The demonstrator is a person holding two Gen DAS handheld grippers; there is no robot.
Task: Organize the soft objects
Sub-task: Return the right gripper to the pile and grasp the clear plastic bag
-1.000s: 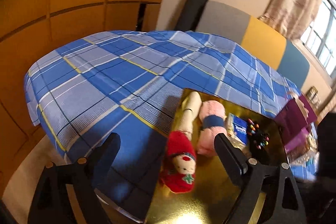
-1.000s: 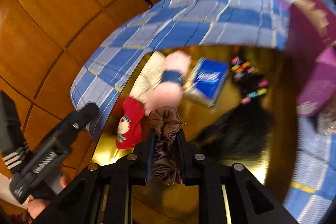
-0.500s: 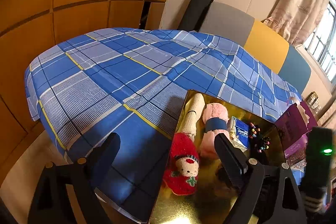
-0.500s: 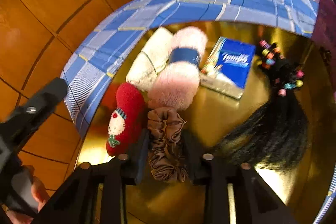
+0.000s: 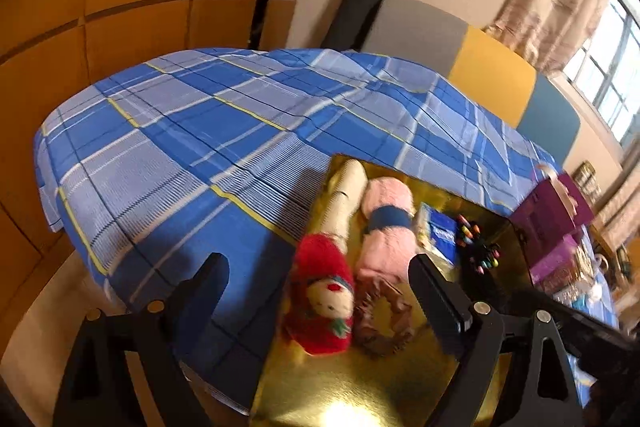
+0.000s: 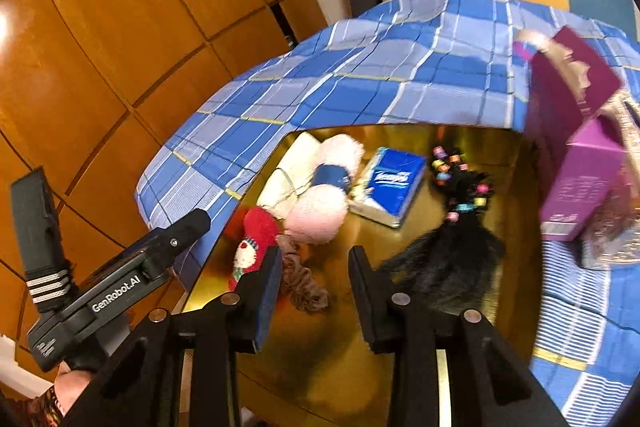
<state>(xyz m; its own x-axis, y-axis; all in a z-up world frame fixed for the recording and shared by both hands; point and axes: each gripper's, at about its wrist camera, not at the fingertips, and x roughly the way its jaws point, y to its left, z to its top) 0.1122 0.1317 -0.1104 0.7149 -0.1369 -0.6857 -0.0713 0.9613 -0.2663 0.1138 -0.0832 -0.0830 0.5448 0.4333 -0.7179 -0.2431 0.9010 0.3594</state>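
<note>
Scrunchie (image 6: 301, 279), brown, lies on gold tray (image 6: 400, 347) at lower centre beside red doll (image 6: 256, 247). Right tongs (image 6: 312, 283) part-open, empty; left tongs (image 5: 320, 291) wide, empty. Lift straight clear without snagging it.

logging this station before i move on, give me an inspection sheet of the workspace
surface: gold mirror tray on blue plaid cloth
job's things: brown scrunchie, red doll, pink roll, cream roll, lined up on tray
clutter: tissue pack, black hair piece with clips, purple boxes
grippers: left tool open, empty; right tool open, scrunchie lying free
cables: nothing seen
surroundings: wood panels, curtain, window
</note>
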